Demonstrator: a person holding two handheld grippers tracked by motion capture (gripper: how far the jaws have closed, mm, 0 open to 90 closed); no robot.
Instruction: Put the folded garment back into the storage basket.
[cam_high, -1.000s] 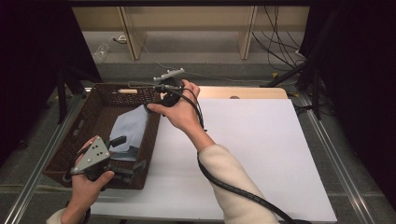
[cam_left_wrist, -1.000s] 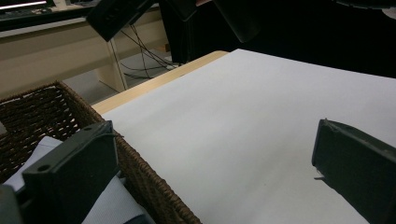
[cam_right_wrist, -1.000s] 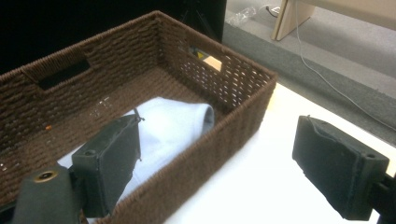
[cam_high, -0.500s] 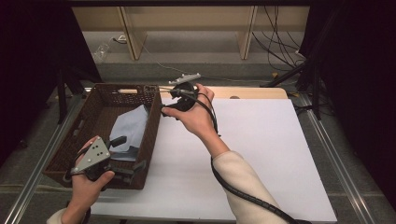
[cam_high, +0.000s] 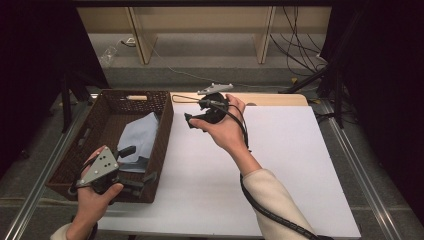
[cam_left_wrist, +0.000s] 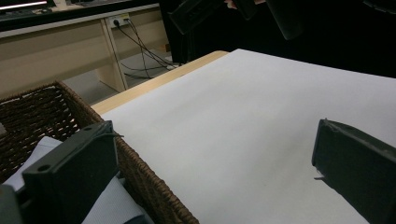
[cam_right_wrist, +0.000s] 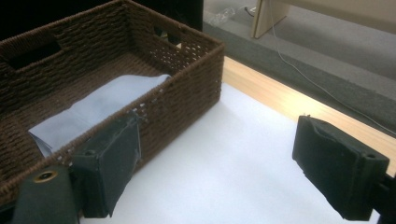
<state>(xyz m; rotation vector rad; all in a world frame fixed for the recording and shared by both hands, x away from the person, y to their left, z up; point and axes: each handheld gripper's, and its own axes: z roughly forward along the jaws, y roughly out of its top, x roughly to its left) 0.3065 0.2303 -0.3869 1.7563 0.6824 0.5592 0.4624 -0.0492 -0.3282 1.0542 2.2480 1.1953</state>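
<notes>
Inside the wicker basket lies a blue cloth; both grippers gape empty.

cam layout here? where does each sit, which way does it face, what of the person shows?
High view: overhead, facing forward and down; both forearms, left gripper, right gripper.
Left gripper view: on the left gripper, facing across the white sheet; open jaws.
Right gripper view: on the right gripper, facing the wicker basket; open jaws.
Shared: basket, folded blue cloth.

No readable text, labels, numbers, signs
</notes>
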